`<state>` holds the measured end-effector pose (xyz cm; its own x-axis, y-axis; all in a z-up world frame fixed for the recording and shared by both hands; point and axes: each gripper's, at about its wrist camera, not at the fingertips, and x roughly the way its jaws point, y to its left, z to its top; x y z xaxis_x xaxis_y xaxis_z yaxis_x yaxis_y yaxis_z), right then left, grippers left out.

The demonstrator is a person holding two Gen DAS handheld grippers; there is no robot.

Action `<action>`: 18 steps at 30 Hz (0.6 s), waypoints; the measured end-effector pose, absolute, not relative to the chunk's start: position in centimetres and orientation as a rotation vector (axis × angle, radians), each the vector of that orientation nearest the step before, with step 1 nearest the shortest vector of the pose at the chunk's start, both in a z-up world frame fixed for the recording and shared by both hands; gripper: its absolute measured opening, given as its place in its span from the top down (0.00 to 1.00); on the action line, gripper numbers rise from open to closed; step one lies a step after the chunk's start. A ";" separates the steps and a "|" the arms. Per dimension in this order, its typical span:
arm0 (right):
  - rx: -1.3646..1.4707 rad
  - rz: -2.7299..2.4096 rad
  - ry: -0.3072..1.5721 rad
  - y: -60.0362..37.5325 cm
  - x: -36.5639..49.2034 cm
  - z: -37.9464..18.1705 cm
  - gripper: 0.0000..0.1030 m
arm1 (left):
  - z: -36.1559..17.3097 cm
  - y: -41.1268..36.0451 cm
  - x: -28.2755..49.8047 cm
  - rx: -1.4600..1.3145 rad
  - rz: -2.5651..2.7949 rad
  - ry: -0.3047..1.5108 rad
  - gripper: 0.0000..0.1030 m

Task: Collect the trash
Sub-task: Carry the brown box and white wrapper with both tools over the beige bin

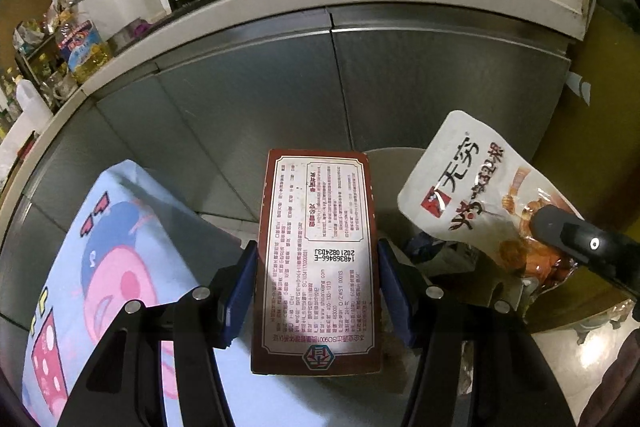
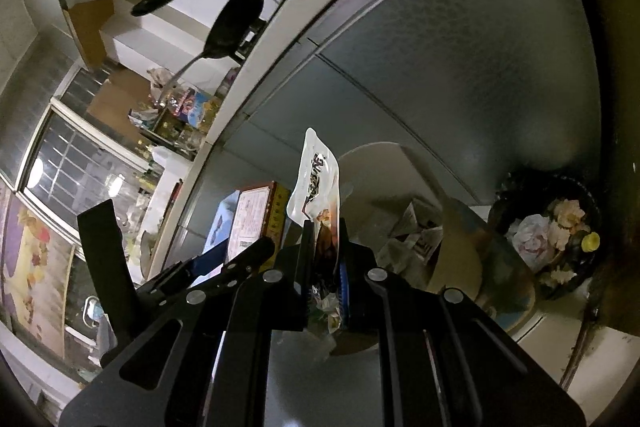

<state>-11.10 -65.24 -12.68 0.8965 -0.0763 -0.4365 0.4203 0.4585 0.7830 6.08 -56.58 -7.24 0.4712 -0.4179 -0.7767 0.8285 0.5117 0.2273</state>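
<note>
A: What is held on the left?

B: A red carton is clamped by its long side edges between the blue pads of the left gripper, printed back face up, in the air before the metal cabinet doors. It is judged stiff and light; if squeezed harder, its thin walls would probably be crushed.

A: And on the right?

B: A white snack pouch is pinched at its lower end by the fingers of the right gripper, closed narrowly on it, so that its upper part stands free. It is judged soft, glossy and slippery; a grip near the sealed edge would be held best.

A: Where is the trash to go?

B: A bin with crumpled paper inside is seen just beyond both grippers; a dark basket with more waste is set further right.

A: What cannot be made out?

B: The bin's base is hidden behind the grippers, and no supporting surface under the items is shown. The pouch's contents cannot be told.
</note>
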 end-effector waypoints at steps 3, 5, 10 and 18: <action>1.054 -0.318 0.387 -65.6 -10.6 -13.1 0.91 | -7.9 -57.2 6.2 0.658 -0.843 0.747 0.43; 1.056 -0.319 0.400 -65.7 -10.3 -13.4 0.91 | -8.3 -57.5 6.3 0.658 -0.847 0.763 0.43; 1.044 -0.327 0.431 -65.9 -9.8 -13.8 0.91 | -9.5 -58.0 6.9 0.670 -0.854 0.818 0.43; 0.883 -0.341 0.565 -66.3 -7.8 -11.8 0.91 | -10.1 -58.9 7.8 0.745 -0.875 0.898 0.43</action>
<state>-7.81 -66.31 -11.79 0.8037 -0.0508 -0.5928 0.5008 0.5957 0.6279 7.77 -58.89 -10.12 0.3438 -0.3167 -0.8840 0.8753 0.4491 0.1796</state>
